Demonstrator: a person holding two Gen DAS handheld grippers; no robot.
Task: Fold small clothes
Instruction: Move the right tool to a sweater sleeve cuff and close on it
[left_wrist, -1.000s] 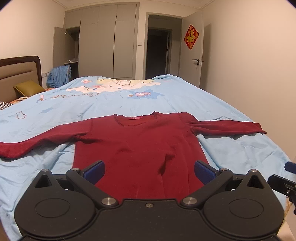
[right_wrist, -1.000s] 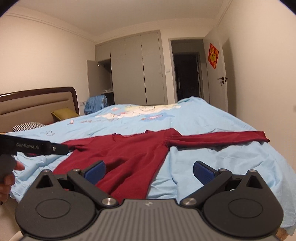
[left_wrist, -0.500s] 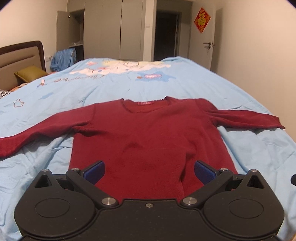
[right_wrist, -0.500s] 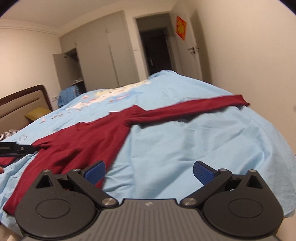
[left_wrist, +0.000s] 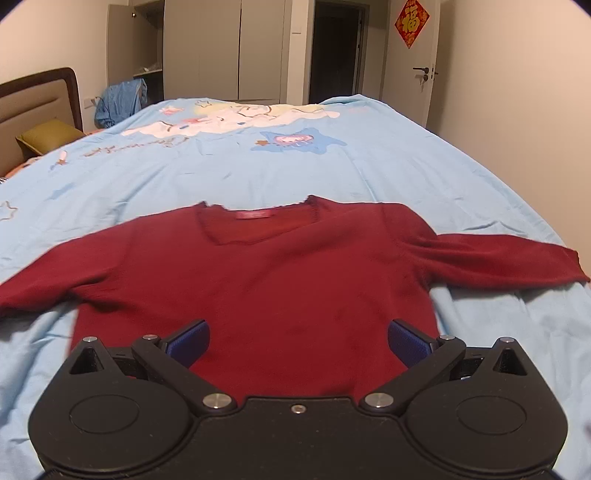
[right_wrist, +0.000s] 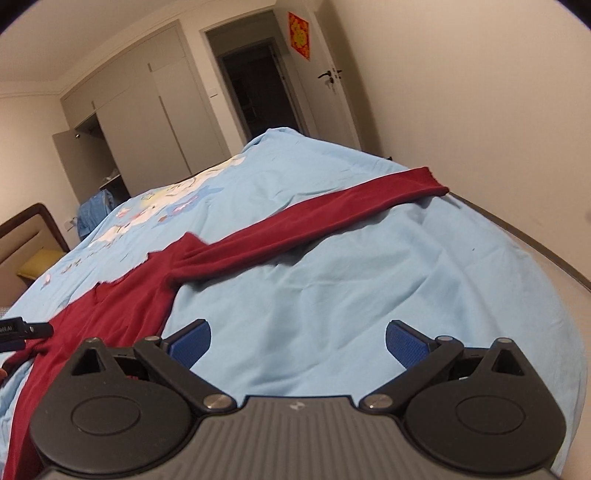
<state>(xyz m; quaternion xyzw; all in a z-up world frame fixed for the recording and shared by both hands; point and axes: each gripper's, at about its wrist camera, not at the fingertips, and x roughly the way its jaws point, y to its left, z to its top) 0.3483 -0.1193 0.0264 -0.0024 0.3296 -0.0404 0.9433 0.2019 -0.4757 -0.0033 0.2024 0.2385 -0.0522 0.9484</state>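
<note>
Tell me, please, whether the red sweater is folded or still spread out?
Spread out: the red sweater lies flat on the bed, both sleeves stretched sideways, no folds.

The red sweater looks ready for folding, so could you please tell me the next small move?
Probably reach the right gripper forward to the outstretched sleeve: the red sweater lies flat and unfolded, and both sets of jaws stand open and empty.

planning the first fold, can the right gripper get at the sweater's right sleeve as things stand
Probably yes. The right gripper is open over bare blue sheet, and the sleeve lies flat ahead of it with nothing on it or between them. It still has to travel forward to reach it.
</note>
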